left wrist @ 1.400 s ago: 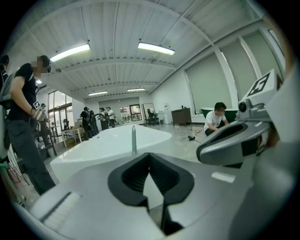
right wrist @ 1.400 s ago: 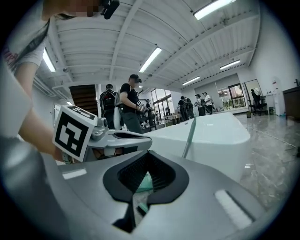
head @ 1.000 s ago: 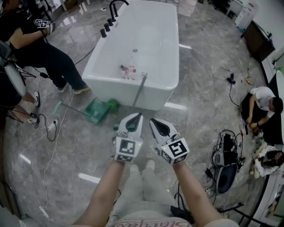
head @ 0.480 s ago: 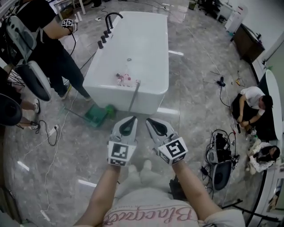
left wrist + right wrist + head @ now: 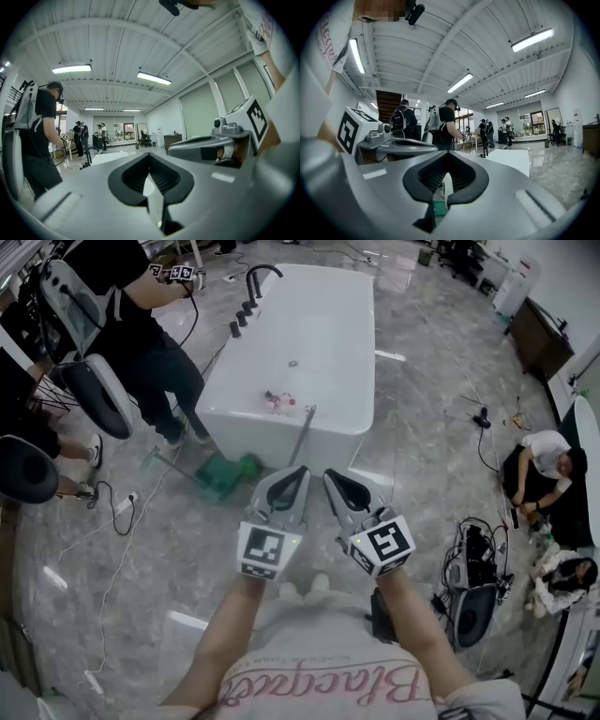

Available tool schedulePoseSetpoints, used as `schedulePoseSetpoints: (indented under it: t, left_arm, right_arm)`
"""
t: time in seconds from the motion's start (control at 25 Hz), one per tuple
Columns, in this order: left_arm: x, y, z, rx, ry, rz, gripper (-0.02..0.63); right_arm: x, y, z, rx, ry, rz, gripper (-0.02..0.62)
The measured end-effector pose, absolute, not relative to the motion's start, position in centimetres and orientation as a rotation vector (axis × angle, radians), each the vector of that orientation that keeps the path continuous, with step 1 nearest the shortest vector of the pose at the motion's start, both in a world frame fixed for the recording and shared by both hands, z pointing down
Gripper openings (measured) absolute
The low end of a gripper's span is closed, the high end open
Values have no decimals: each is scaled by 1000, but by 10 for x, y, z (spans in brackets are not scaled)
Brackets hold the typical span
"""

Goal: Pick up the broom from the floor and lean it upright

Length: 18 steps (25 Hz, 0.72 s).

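Observation:
The broom's grey handle stands leaning against the front wall of the white bathtub. Its lower end is hidden behind my left gripper. A green dustpan lies on the floor just left of it. My left gripper and right gripper hover side by side above the floor, short of the handle and apart from it. Both are shut with nothing between the jaws. In the left gripper view the left gripper points level across the room. The right gripper shows a bit of green below its jaws.
A person in black stands at the tub's left corner, with chairs beside them. Cables trail over the marble floor at left. At right a seated person and a pile of gear take up the floor.
Both grippers have risen together, still shut and empty. The person in black has stood up beside the tub. The broom handle stays leaning on the tub.

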<state>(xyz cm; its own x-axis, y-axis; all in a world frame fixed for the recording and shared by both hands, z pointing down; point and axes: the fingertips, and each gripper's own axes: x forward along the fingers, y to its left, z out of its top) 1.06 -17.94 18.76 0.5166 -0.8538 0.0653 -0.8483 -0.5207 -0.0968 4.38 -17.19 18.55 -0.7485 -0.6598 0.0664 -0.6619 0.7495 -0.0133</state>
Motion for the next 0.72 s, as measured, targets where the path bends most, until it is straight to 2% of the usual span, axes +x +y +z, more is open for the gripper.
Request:
schedulePoseSetpoints:
  t: [0.72]
  left_arm:
    - [18,-174,166,-2660,1459,-135,-2]
  right_arm:
    - [52,-163,166,1126,-2878,18,0]
